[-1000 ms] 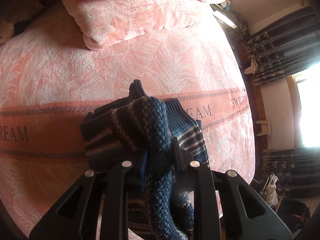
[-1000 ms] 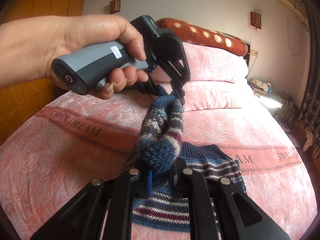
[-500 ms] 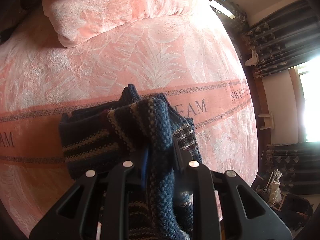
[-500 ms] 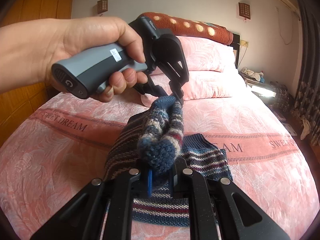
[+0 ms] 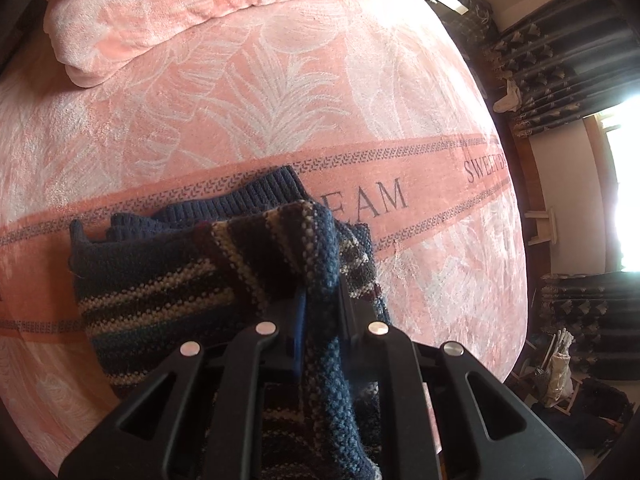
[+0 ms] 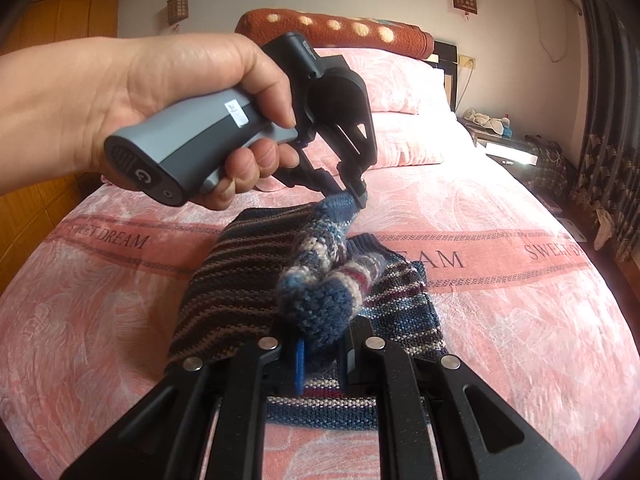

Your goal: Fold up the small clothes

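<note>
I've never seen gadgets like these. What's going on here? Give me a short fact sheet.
Setting: pink bedspread on a bed
Garment: striped knitted sweater, partly lifted off the bed
Left tongs: shut on the sweater's edge, held by a hand
Right tongs: shut on the same knitted edge
Behind: pink pillows, spotted red bolster

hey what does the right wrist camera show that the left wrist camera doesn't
Only the right wrist view shows the hand gripping the left tool, the dotted red bolster and two wall lamps. Only the left wrist view shows the bright window and a small stool. Both show the striped knit garment on the pink bedspread, pinched by both tools, the right tool at the lower edge.
</note>
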### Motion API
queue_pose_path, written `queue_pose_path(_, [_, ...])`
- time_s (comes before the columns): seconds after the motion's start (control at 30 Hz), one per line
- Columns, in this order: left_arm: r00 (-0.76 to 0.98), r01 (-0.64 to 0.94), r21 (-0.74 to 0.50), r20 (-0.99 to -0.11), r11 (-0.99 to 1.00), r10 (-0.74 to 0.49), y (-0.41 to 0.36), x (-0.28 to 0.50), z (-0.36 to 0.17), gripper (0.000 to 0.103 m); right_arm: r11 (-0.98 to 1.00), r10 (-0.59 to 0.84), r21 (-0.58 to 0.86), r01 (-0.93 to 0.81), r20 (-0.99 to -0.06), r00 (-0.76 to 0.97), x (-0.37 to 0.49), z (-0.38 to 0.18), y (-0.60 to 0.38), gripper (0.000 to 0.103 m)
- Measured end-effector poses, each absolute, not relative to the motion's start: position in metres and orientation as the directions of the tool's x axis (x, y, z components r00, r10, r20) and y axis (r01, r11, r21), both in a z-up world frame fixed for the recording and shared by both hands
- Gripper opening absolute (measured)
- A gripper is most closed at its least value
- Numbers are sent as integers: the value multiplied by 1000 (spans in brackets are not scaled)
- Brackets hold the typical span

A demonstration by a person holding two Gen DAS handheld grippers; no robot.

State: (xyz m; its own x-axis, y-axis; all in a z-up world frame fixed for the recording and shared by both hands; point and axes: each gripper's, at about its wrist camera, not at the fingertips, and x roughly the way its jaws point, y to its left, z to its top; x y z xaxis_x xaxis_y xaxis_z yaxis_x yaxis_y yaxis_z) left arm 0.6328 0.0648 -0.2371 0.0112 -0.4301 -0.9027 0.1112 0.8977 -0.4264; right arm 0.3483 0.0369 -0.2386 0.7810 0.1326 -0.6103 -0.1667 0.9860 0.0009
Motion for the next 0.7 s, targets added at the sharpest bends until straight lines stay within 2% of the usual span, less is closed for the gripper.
queue_pose_path(0.1, [-12,86,-439,-898,894,-439,63,627,-259,11,987,138,35,-154,-660,738,351,-261,20,11])
queue_pose_path(0.23, [-10,147,-377,-925,915,-379,50,615,-273,13,960,265,258,-106,-726,634,355,-290,-11,11])
queue_pose_path(0.33, [7,172,-318,-946,932,-324,39,613,-274,31,932,321,356,-65,-729,605,356,-302,-23,11])
queue_pose_path(0.4, [-13,182,-251,-967,951,-253,29,614,-279,53,915,350,401,-52,-722,597,356,-306,-28,11])
queue_pose_path(0.43, [-25,194,-202,-979,960,-201,22,613,-283,57,908,361,415,-51,-716,597,356,-307,-29,11])
queue_pose_path(0.57, [-19,292,49,-998,955,57,-12,612,-295,59,890,395,452,-60,-699,596,354,-313,-30,11])
queue_pose_path(0.7, [-17,340,199,-976,919,218,-40,615,-307,67,865,434,498,-58,-686,584,354,-318,-36,11])
